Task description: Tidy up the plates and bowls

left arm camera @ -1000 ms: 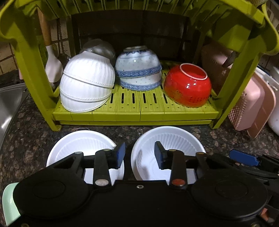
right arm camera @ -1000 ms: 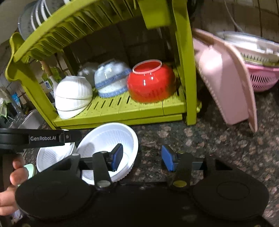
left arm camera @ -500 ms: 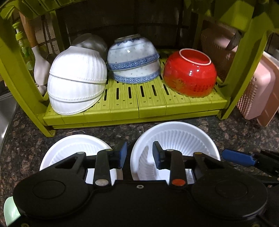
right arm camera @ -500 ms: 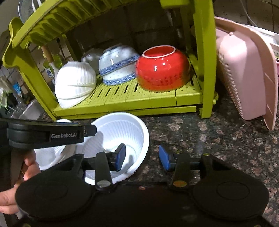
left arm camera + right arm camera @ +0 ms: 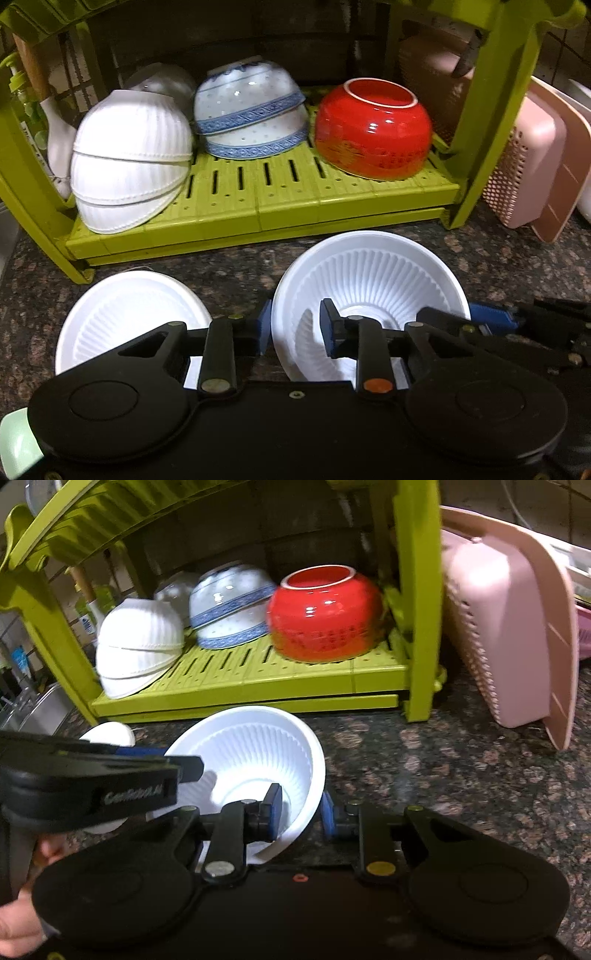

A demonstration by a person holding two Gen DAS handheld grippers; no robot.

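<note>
Both grippers had been brought closer to the ribbed white bowl [image 5: 255, 760] since the earlier frames, and their gaps had been narrowed. The right gripper [image 5: 298, 812] was set astride the near right rim, one finger inside and one outside, not seen to be closed on it. The left gripper [image 5: 295, 328] was placed the same way on the left rim, also partly open. A grasp seemed to be in preparation; next, one claw would need to be closed on the rim and the bowl lifted. A second white bowl [image 5: 129, 314] was left beside it on the speckled stone counter [image 5: 461, 760]. Behind, inverted bowls were stored on the green rack [image 5: 288, 218], with a pink basket [image 5: 502, 627] to its right.
</note>
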